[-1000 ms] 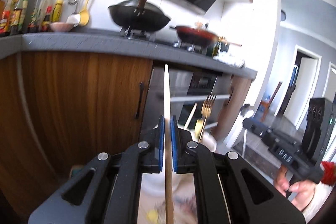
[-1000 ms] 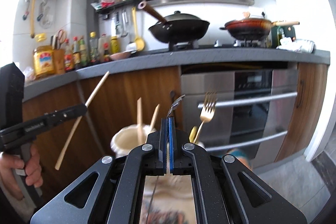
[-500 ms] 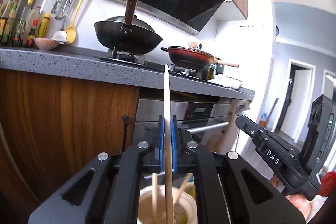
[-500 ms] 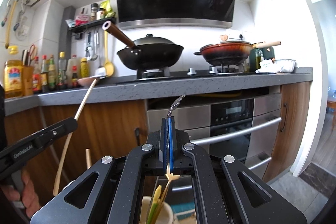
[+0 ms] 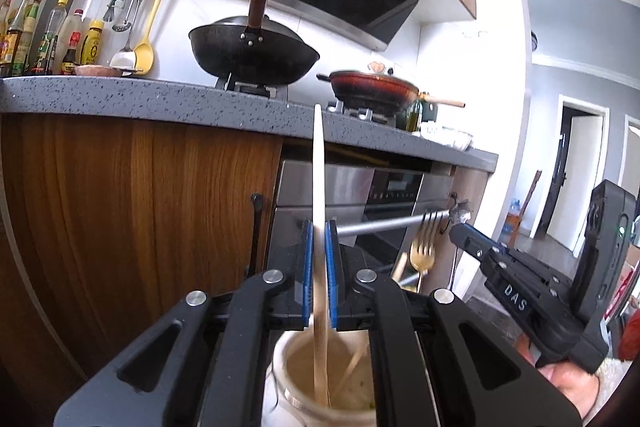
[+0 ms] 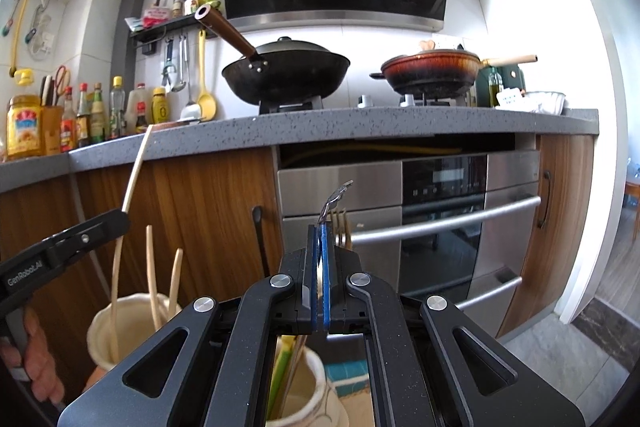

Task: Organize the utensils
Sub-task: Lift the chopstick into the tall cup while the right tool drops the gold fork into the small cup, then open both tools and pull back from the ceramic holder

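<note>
My left gripper (image 5: 318,239) is shut on a wooden chopstick (image 5: 319,171) whose lower end dips into a cream ceramic holder (image 5: 316,403) with other chopsticks inside. It also shows in the right wrist view (image 6: 120,217), above that holder (image 6: 100,331). My right gripper (image 6: 320,239) is shut on a thin silver utensil (image 6: 334,201) over a second cream holder (image 6: 316,383) with a green handle in it. A gold fork (image 5: 424,247) stands beside it. The right gripper also shows at the right in the left wrist view (image 5: 464,229).
Wooden cabinet doors (image 6: 200,211) and a steel oven (image 6: 440,223) stand close ahead under a grey counter (image 6: 360,123). A black wok (image 6: 286,71) and a red pan (image 6: 432,69) sit on the hob. Bottles (image 6: 92,115) line the counter's left.
Both grippers have lowered. The chopstick's lower end has gone deeper into its holder, and the gold fork now shows behind the right fingers.
</note>
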`<state>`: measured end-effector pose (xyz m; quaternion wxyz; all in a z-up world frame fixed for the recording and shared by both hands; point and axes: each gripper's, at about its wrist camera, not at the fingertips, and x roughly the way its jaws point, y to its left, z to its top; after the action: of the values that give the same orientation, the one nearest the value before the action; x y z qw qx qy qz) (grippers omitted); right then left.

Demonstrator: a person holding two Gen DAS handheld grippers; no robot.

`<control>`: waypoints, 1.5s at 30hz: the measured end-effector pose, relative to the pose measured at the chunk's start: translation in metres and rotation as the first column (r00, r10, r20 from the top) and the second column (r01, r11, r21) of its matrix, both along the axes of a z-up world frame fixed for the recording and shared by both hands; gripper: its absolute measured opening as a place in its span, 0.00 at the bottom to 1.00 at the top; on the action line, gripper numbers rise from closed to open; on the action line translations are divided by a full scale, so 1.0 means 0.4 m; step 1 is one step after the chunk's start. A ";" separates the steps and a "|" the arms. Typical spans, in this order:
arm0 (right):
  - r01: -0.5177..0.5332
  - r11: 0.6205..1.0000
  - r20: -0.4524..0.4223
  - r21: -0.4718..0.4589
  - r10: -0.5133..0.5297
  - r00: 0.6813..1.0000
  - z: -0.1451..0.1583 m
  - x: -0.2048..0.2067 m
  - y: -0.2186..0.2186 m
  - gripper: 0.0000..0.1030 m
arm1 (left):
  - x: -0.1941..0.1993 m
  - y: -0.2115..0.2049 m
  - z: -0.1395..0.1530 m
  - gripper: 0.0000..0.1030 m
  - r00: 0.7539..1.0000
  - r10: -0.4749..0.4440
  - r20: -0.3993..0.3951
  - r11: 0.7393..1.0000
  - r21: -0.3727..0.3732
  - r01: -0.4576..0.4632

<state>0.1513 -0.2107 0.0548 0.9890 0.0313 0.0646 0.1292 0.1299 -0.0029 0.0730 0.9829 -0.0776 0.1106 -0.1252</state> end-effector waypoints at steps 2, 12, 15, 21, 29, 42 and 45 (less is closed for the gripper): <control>-0.012 1.000 -0.009 -0.004 0.012 1.000 -0.009 -0.012 -0.003 0.03 | -0.016 0.005 -0.006 0.06 1.000 0.006 -0.027 1.000 0.017 -0.005; -0.048 0.999 -0.117 -0.004 0.048 0.992 -0.052 -0.020 -0.006 0.03 | -0.036 0.012 -0.036 0.06 0.982 0.026 -0.185 0.997 0.070 -0.013; -0.047 0.999 -0.155 -0.006 0.046 0.987 -0.060 -0.011 -0.004 0.03 | -0.032 0.013 -0.044 0.06 0.976 0.032 -0.213 0.997 0.077 -0.016; -0.043 0.999 -0.208 0.012 0.045 0.977 -0.071 0.005 -0.010 0.03 | -0.029 0.011 -0.060 0.06 0.969 0.031 -0.244 0.997 0.082 -0.011; -0.036 0.999 -0.226 0.011 0.038 0.973 -0.071 0.004 -0.014 0.03 | -0.033 0.007 -0.058 0.06 0.967 0.030 -0.255 0.996 0.091 -0.007; -0.034 0.999 -0.239 0.029 0.040 0.970 -0.037 -0.027 -0.032 0.38 | -0.069 0.015 -0.013 0.32 0.972 0.045 -0.233 0.996 0.091 -0.024; -0.038 0.999 -0.229 0.039 0.046 0.972 -0.021 -0.054 -0.041 0.45 | -0.085 0.022 -0.001 0.43 0.973 0.051 -0.223 0.996 0.087 -0.033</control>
<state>0.1299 -0.2270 0.0464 0.9712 0.0614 0.1770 0.1469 0.0959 0.0059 0.0726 0.9688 -0.0529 0.2247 -0.0900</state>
